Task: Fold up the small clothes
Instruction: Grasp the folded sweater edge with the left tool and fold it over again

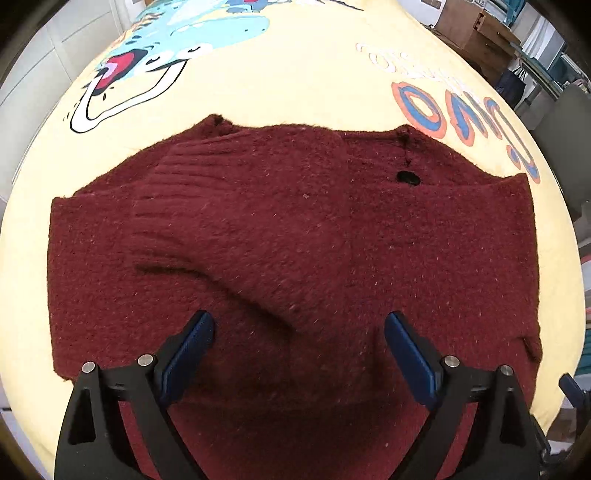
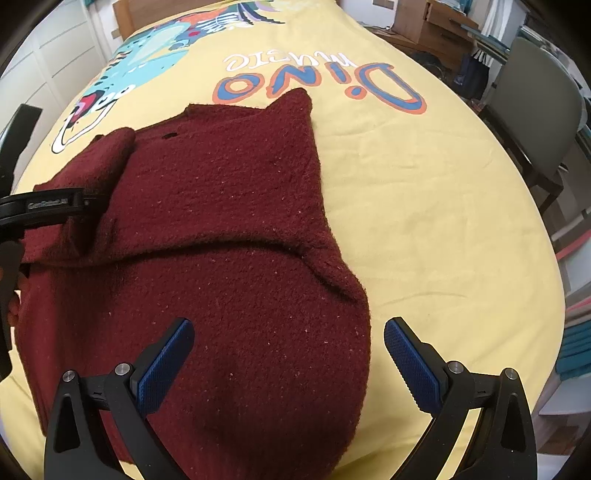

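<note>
A small dark red knit sweater (image 1: 295, 229) lies flat on a yellow printed bed sheet (image 1: 295, 85). Both sleeves are folded in across its body, and a ribbed cuff (image 1: 162, 199) lies at the left. A black button (image 1: 408, 178) sits near the neckline. My left gripper (image 1: 299, 332) is open and empty, hovering over the sweater's near hem. In the right wrist view the sweater (image 2: 229, 229) fills the left and middle. My right gripper (image 2: 288, 339) is open and empty over the sweater's near right edge. The left gripper's black body (image 2: 40, 210) shows at the left edge.
The sheet (image 2: 424, 221) carries a dinosaur print (image 2: 155, 48) and "Dino" lettering (image 2: 317, 85). A grey chair (image 2: 532, 118) stands at the bed's right side. A wooden cabinet (image 2: 432, 22) and shelves stand beyond the bed. White wardrobe doors (image 2: 48, 62) are at the left.
</note>
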Tool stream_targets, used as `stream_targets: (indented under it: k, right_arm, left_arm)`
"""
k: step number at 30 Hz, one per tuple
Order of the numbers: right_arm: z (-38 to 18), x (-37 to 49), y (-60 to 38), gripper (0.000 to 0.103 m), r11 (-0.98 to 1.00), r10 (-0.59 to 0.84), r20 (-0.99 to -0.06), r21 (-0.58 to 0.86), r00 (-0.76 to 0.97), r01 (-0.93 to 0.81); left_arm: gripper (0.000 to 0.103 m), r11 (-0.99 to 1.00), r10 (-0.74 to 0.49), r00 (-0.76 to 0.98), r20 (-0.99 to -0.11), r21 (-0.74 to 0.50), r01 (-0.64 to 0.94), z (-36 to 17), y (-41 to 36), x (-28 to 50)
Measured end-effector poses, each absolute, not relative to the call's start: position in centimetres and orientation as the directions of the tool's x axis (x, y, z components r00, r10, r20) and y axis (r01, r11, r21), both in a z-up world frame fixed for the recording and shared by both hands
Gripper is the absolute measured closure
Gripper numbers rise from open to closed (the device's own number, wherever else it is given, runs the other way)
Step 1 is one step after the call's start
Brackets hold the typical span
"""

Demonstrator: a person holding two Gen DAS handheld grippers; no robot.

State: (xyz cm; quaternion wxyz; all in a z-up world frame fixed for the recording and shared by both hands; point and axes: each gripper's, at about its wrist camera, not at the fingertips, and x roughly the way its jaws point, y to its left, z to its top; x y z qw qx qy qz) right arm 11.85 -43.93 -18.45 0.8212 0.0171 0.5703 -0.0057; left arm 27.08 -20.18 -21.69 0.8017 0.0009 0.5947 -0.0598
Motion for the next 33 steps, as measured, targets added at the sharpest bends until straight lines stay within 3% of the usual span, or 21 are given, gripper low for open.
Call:
stream_targets:
  k: [3,14,23,26,29,30,32,33]
  right_arm:
    - [-18.3,11.9,-43.9,0.000,0.999,0.012,-0.936,0.023,0.353,0.028]
    - [-18.0,12.0,-43.4,0.000,1.000,0.012,-0.935,0.019,0.355,0.018]
    - [-18.2,12.5,-40.4,0.001,0.999,0.019,-0.939,0.006,0.344,-0.038]
    - [-18.4,12.6,-39.3,0.000,0.998,0.018,-0.942,-0.003,0.336,-0.064]
    - [-18.5,12.7,-38.3,0.000,0.997,0.024,-0.945,-0.003,0.326,-0.083]
    - [-18.5,12.7,-38.0,0.000,0.996,0.024,-0.946,-0.005,0.323,-0.090]
    - [-18.5,13.0,-37.3,0.001,0.994,0.014,-0.947,-0.021,0.322,-0.104]
    - [-18.5,13.2,-37.0,0.000,0.994,0.008,-0.946,-0.029,0.323,-0.109]
  left_arm:
    - [0.001,0.990,-0.108,0.265,-0.958,-0.079,0.117,-21.1,-19.0,26.5]
    - [0.001,0.990,0.005,0.270,-0.963,0.043,0.136,-18.2,-9.7,23.8]
    - [0.005,0.997,0.023,0.232,-0.972,0.039,0.061,-22.8,-2.9,22.3]
    - [0.032,0.999,-0.011,0.204,-0.979,-0.003,0.039,-25.1,-2.6,23.0]
    - [0.036,0.998,-0.057,0.219,-0.974,-0.058,0.001,-25.9,-2.3,23.8]
    - [0.043,0.997,-0.075,0.232,-0.970,-0.078,-0.004,-25.8,-2.3,24.0]
    - [0.060,0.994,-0.099,0.244,-0.965,-0.105,-0.009,-25.6,-2.2,24.2]
    - [0.078,0.992,-0.120,0.246,-0.962,-0.126,-0.007,-25.5,-2.2,24.3]
